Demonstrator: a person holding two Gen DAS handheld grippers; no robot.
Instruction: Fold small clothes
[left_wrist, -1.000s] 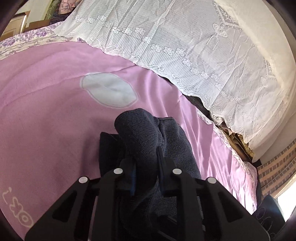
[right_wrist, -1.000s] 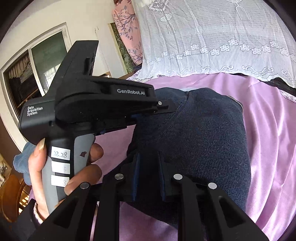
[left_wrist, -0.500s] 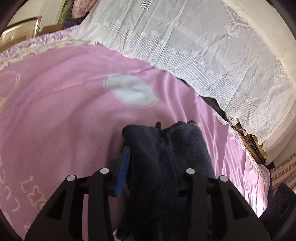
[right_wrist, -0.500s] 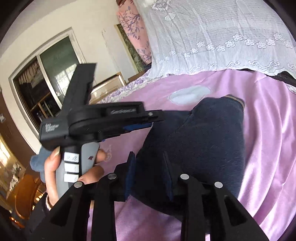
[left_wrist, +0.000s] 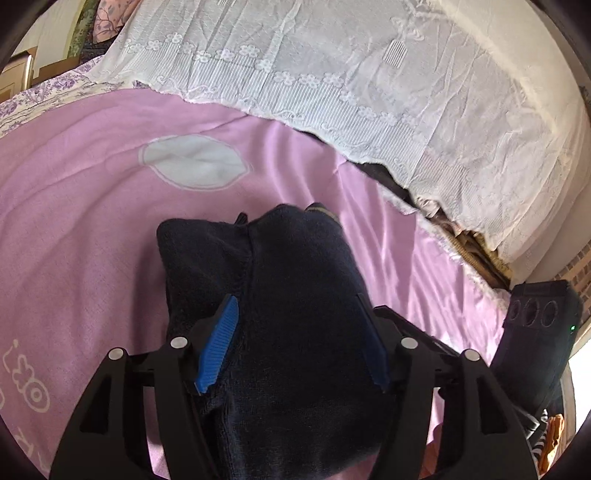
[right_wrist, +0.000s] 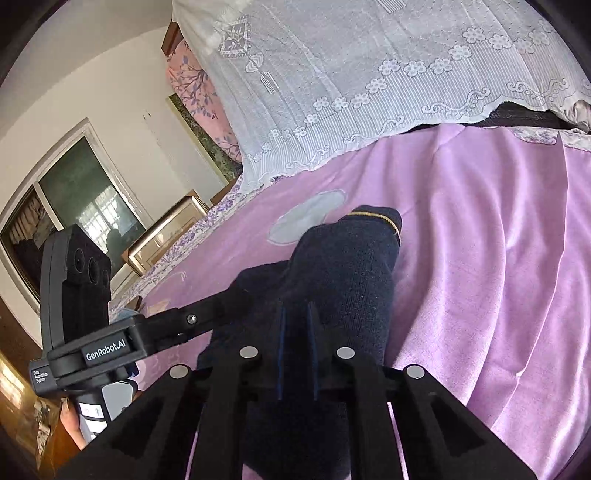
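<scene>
A dark navy knitted garment (left_wrist: 280, 280) lies folded on the pink bedspread (left_wrist: 74, 229). It has a thin yellow stripe at its far end (right_wrist: 373, 216). My left gripper (left_wrist: 295, 332) is open, its blue-padded jaws wide apart over the garment. My right gripper (right_wrist: 295, 332) is shut on a fold of the garment (right_wrist: 343, 280) and holds it a little above the bed. The left gripper's body (right_wrist: 110, 343) shows at the left in the right wrist view.
A white lace cover (left_wrist: 369, 74) hangs over the headboard end. A pale oval patch (left_wrist: 192, 162) marks the bedspread beyond the garment. A window (right_wrist: 74, 206) and a framed panel (right_wrist: 166, 229) stand at the left. The right gripper's body (left_wrist: 535, 332) shows at the right.
My left gripper has opened and let go of the garment. My right gripper has closed on it and lifted the fold. The garment has been laid out longer on the bed.
</scene>
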